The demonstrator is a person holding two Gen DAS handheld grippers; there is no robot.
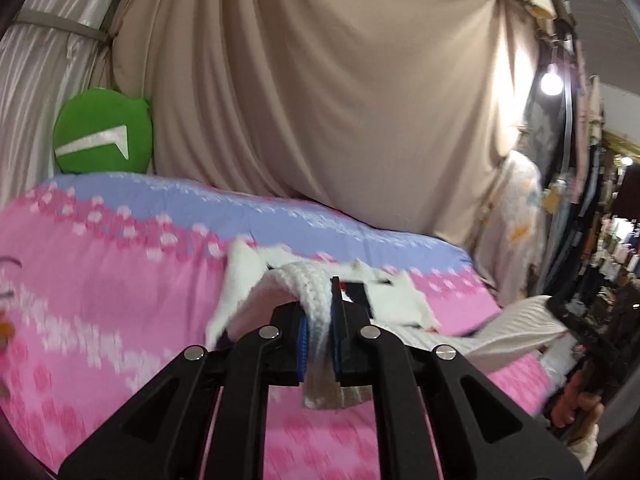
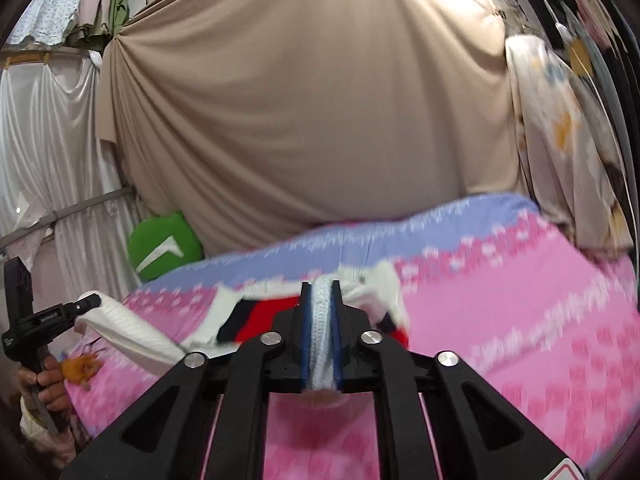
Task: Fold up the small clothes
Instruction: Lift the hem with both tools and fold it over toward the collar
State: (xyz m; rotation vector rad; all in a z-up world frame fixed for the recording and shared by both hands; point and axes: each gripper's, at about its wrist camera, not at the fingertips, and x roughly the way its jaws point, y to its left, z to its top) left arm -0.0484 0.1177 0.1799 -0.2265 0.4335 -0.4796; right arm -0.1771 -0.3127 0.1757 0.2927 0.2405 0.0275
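A small white knit garment [image 1: 316,292] with red and black stripes [image 2: 260,316] is held up over a pink and lilac bed [image 1: 120,280]. My left gripper [image 1: 320,312] is shut on its white ribbed edge. My right gripper [image 2: 321,308] is shut on another white knit edge [image 2: 322,320]. The cloth stretches between the two grippers. The right gripper also shows at the right edge of the left wrist view [image 1: 560,308], and the left gripper at the left edge of the right wrist view [image 2: 80,304], each pinching white knit.
A green round cushion [image 1: 102,132] sits at the bed's far left corner. A beige draped curtain [image 2: 300,120] hangs behind the bed [image 2: 520,320]. Hanging clothes [image 2: 560,128] crowd the right side. A lit bulb [image 1: 551,82] glows at the right.
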